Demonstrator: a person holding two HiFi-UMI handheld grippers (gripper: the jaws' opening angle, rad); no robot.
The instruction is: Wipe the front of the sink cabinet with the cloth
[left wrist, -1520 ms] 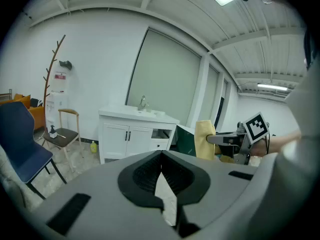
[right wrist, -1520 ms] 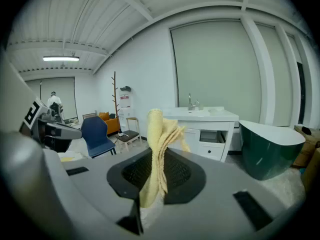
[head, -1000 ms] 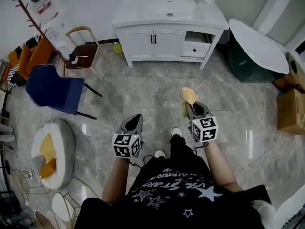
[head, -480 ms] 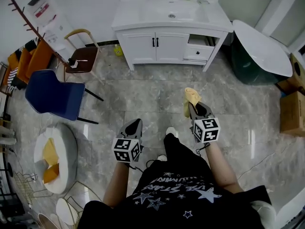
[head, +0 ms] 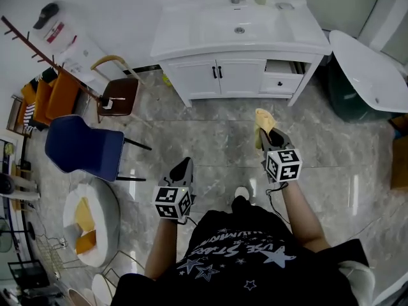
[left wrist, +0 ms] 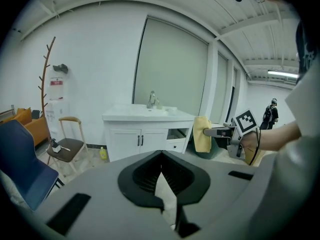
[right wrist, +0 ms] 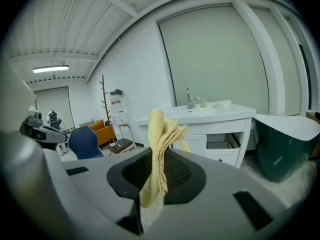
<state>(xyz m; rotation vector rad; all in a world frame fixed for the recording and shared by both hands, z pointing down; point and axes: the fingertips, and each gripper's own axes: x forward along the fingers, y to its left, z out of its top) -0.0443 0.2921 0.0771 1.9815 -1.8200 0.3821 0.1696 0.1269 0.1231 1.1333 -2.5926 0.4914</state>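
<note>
One yellow cloth (head: 262, 121), and it is nowhere near the woodwork yet. It hangs pinched in the right gripper (head: 269, 136), jaws clamped on its fold, up off the tiled floor and well apart from the white sink cabinet (head: 223, 78). The left gripper (head: 185, 164) has its jaws together on nothing, low by the person's side.

My read is that this is the approach step: cloth in hand, not a stroke wiped. The next move calls for closing the gap and laying the cloth flat against the front. Start at a top corner, I'd say, and mind the one drawer (head: 284, 83) standing open at the cabinet's right end.

The count: two grippers, one cloth, one cabinet with two doors and one drawer. Two chairs stand off to the left, a blue chair (head: 86, 148) and a wooden chair (head: 120, 95).
</note>
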